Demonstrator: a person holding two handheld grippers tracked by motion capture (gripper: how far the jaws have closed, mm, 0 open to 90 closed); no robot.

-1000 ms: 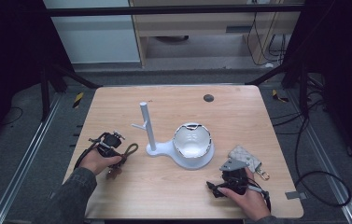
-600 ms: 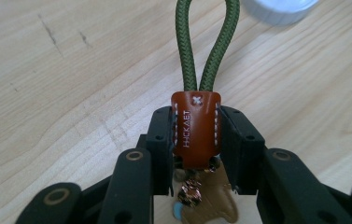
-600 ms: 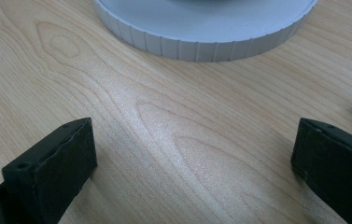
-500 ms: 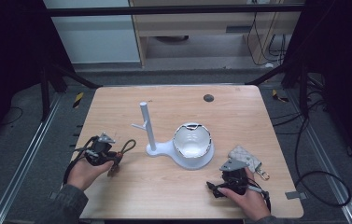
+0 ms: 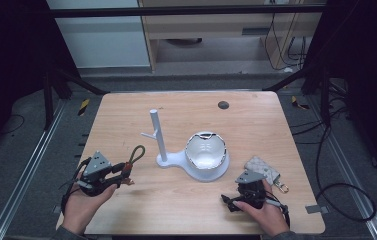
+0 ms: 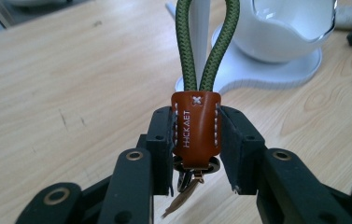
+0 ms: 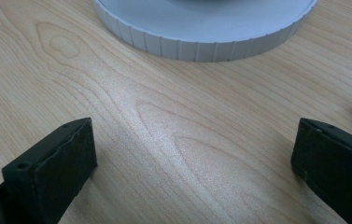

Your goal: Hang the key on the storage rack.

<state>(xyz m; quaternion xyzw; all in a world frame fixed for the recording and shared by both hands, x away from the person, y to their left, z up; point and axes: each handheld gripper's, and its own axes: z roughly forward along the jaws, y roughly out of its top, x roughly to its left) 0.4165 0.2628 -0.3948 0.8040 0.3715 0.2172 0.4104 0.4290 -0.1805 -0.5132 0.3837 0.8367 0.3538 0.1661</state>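
held thing: key strap [image 6: 196, 130], a green cord loop [image 6: 205, 44] sewn into a brown leather tab, with metal rings hanging under the tab.
left gripper [image 5: 122, 171]: pinching the key strap; in the left gripper view both black jaws press flat on the sides of the leather tab, loop pointing away from the hand.
right gripper [image 5: 227, 201]: jaws spread wide, nothing between them, low over bare wood on the near side of the stand's round base [image 7: 201, 32].
landmark: white stand [image 5: 162, 145], an upright post with a short side peg [image 5: 148, 134], joined at its foot to a round base carrying a white cup-like bowl [image 5: 205, 151].
where the strap is: left of the stand's post and a little nearer the person, apart from it, held clear of the table [image 5: 256, 120].
long axis: the loop runs from the jaws toward the post; in the left gripper view the cord lines up almost on the post behind it.
which hand is nearer: the left, by judgement; the peg sticks out on the left-gripper side of the post, the right gripper sits on the far side of the stand from the strap.
likely move: raise the loop to peg height and slip it over, a guess from the layout.
other: a quilted pouch [image 5: 262, 169] with a ring lies right of the stand's base, just beyond the right gripper.
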